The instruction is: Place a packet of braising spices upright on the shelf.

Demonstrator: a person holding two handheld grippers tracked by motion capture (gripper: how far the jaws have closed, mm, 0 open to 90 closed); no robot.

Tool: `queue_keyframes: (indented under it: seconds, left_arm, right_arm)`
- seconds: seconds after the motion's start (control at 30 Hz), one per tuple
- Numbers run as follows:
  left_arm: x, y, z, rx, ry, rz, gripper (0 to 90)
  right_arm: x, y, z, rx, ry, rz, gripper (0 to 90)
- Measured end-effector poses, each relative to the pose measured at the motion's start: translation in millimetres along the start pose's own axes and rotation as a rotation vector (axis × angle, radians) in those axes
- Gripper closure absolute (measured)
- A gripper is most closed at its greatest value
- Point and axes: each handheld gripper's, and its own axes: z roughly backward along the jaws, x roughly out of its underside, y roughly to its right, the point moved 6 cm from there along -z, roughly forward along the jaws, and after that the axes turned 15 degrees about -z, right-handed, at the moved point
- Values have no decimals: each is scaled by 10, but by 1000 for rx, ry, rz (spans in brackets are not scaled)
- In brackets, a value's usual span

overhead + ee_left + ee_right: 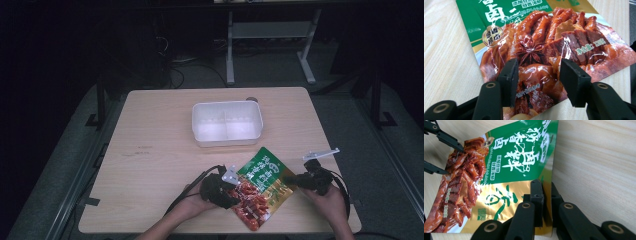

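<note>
The left hand-held gripper (pixel 537 75) hovered spread over the snack pouch (pixel 260 187), which lay on the bench (pixel 150 150). The right hand-held gripper (pixel 546 195) pinched its gold edge; lifting one-sided, the glossy film might slip free.

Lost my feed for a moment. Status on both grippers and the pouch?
Right gripper shut on pouch edge. Left gripper open, jaws over the pouch's red end. Pouch flat on table, near the tub. Nothing in the way.
</note>
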Motion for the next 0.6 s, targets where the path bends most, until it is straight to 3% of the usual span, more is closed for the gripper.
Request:
queue_keyframes:
  seconds: [0.3,0.6]
  left_arm:
    - [96,-23,321,-47,17,-7,468]
    - [407,-22,504,-68,20,33,436]
  right_arm:
    - [5,-10,20,-9,8,-3,883]
    - [-33,-78,84,-18,20,7,893]
